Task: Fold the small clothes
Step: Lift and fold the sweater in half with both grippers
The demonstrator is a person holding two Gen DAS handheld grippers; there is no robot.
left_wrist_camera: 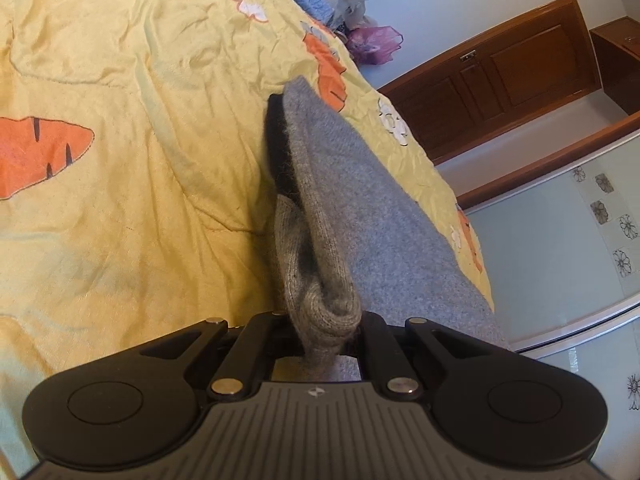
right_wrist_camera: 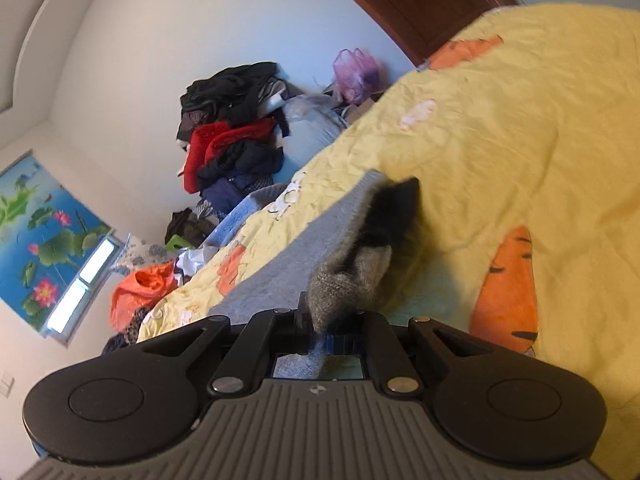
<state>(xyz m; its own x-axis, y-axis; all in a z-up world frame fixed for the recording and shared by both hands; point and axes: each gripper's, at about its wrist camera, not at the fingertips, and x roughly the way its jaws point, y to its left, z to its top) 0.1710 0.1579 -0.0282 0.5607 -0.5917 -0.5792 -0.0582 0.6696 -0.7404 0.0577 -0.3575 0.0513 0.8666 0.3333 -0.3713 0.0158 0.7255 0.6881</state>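
**Two grippers, one grey garment, held above the bed**

The left gripper (left_wrist_camera: 320, 332) sits clamped on a bunched knit edge of the grey garment (left_wrist_camera: 360, 208), which stretches straight ahead of its fingers, long axis pointing away toward a dark-lined far end above the yellow carrot-print bedspread (left_wrist_camera: 120, 160). In the right wrist view, the right gripper (right_wrist_camera: 332, 328) is likewise pinched shut on a gathered grey fold, the cloth running forward and leftward from it. Both hands appear equally engaged at one end of the piece; the fold ahead likely depends on carrying that held edge along the garment's length toward its far end.
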